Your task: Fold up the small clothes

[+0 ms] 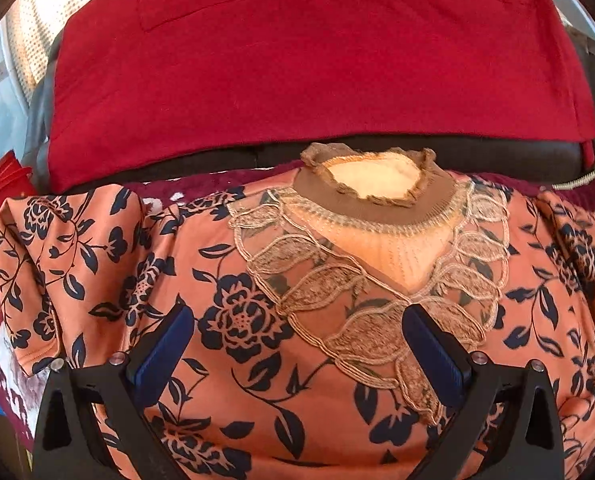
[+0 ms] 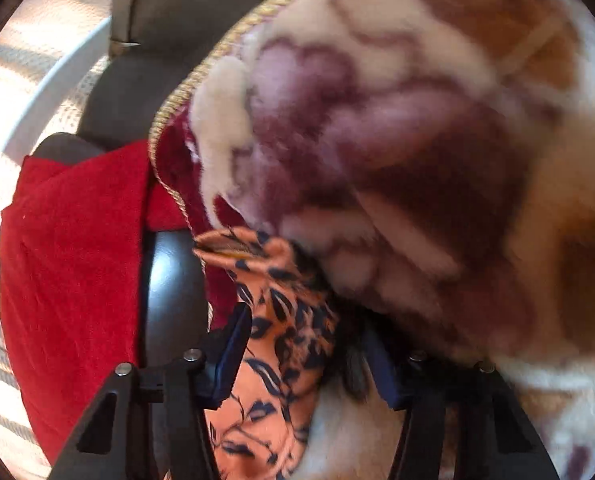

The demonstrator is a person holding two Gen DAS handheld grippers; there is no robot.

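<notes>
**Grippers at the top: left wide over chest, right straddling a sleeve**

Left gripper (image 1: pixel 297 344) hovers over the chest of the top (image 1: pixel 281 320) with its jaws spread wide and nothing between them. Its 2 blue pads (image 1: pixel 165 350) frame the floral print just below the lace V-neck trim (image 1: pixel 361 292). Whether the tips touch the cloth cannot be told.

Top lies face up, spread across a plush blanket (image 2: pixel 397 140), brown collar (image 1: pixel 373 184) pointing away from the camera. 1 sleeve (image 1: pixel 61 256) is bunched at the left edge of the left wrist view; the other side runs out of view to the right. Behind the collar sit a dark cushion edge and a red cloth (image 1: pixel 297 60).

Right gripper (image 2: pixel 305 352) straddles a gathered fold of the top's fabric (image 2: pixel 281 320), probably a sleeve. Fabric lies against the left pad, but a gap shows at the right pad, so the jaws look parted, not clamped. View is motion-blurred.

Judgement: early stage, no fold made yet. Flat, face-up layout suits folding the sleeves inward first; the right gripper seems placed to take its sleeve, the left centred to pin or smooth the body.

Risk: thin slippery fabric may slide on the blanket's pile.
</notes>
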